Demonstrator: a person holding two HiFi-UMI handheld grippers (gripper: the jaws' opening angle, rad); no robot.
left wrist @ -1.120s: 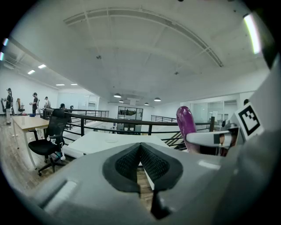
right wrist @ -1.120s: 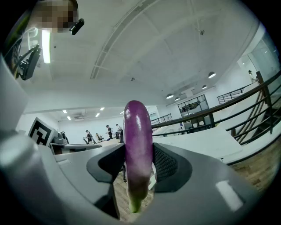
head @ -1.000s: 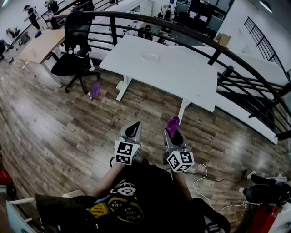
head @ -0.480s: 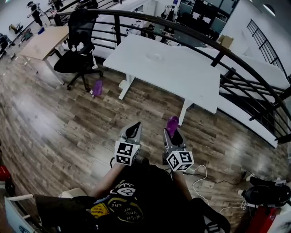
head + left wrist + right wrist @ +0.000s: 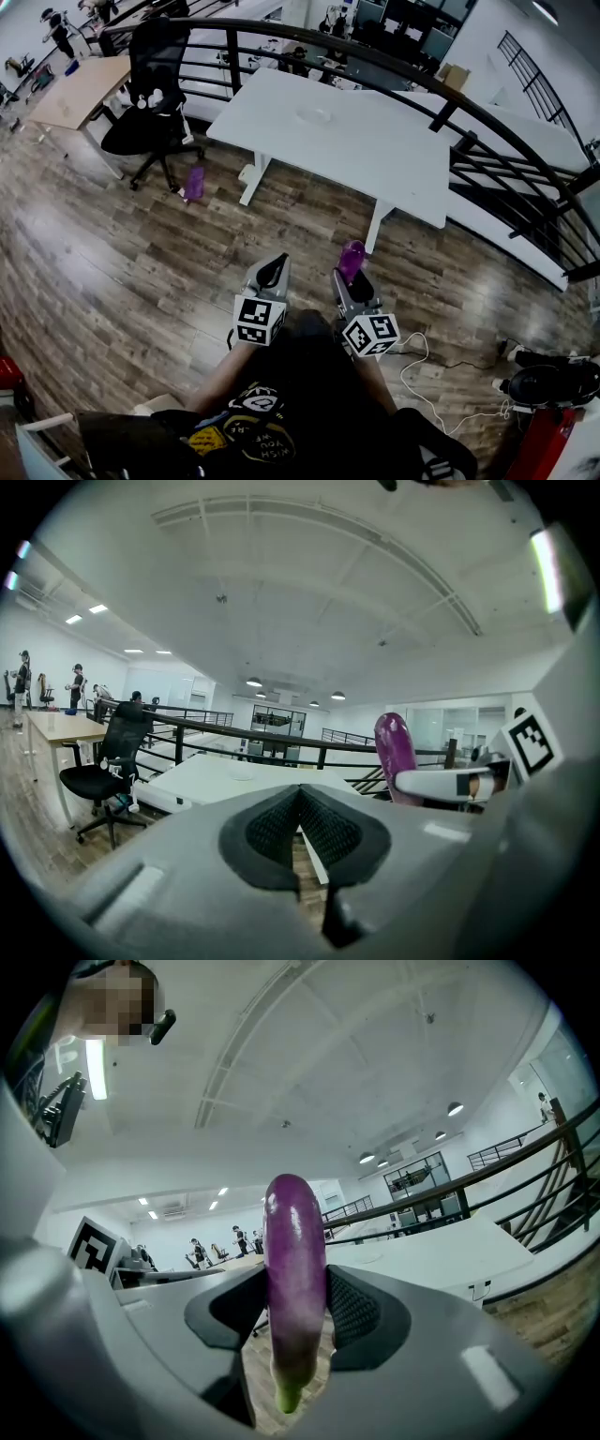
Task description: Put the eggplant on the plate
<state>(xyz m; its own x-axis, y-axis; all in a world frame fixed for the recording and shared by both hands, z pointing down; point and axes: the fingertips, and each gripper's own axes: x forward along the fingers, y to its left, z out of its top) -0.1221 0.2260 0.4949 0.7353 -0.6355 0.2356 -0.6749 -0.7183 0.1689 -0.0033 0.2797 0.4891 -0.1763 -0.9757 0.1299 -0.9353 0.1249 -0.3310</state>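
In the head view, you stand on the wood floor (image 5: 112, 272) with both grippers held out in front of you, side by side and close together. Your left gripper (image 5: 276, 262) is clenched with nothing in it. Your right gripper (image 5: 353, 277) grasps the eggplant (image 5: 352, 259), whose purple end pokes out past the fingertips. Further away stands the white desk (image 5: 375, 159), well apart from both grippers, and a pale round plate (image 5: 312, 116) lies on its far part. A black office chair (image 5: 150, 94) stands to the far left of the desk, with a small purple thing (image 5: 195, 183) on the floor near it. A dark railing (image 5: 487, 122) curves behind the desk.

In the left gripper view, your left gripper (image 5: 300, 810) has its two dark pads (image 5: 270, 829) pressed together, with nothing between them. To the right, the eggplant (image 5: 397, 752) stands upright in the other gripper. The desk (image 5: 220, 778) and the chair (image 5: 111, 761) sit far ahead.

In the right gripper view, your right gripper (image 5: 296, 1309) is closed on the eggplant (image 5: 294, 1269). It stands upright between the pads (image 5: 354, 1311), purple end up and green stem end down. The eggplant is off the plate, in the air.
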